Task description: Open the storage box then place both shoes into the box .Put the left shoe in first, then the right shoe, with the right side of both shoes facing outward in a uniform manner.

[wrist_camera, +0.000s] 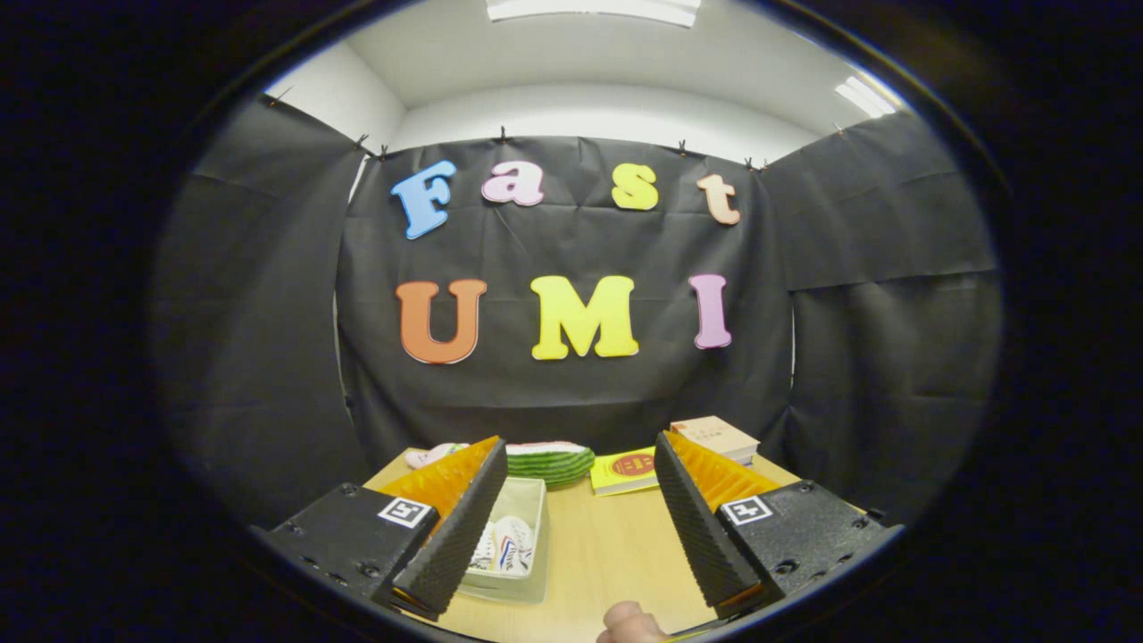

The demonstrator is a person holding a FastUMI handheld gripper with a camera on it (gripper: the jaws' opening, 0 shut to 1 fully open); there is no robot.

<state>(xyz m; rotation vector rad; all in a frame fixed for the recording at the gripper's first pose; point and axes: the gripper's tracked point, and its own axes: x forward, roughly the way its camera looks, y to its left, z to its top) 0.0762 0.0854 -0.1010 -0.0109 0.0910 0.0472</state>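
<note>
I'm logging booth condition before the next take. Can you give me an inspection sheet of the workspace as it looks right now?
Surface: light wooden table, bare between the fingers.
Job's things: open clear storage box beside the left finger, with a white shoe lying inside; whether a second shoe is in there I cannot tell.
Clutter: watermelon-striped item beyond the box, yellow booklet, tan book at the far edge.
Grippers: gripper open, fingers spread wide above the table, holding nothing; a person's fingertip sits at the near edge.
Cables: nothing seen.
Surroundings: black cloth wall, white ceiling with lights.
</note>
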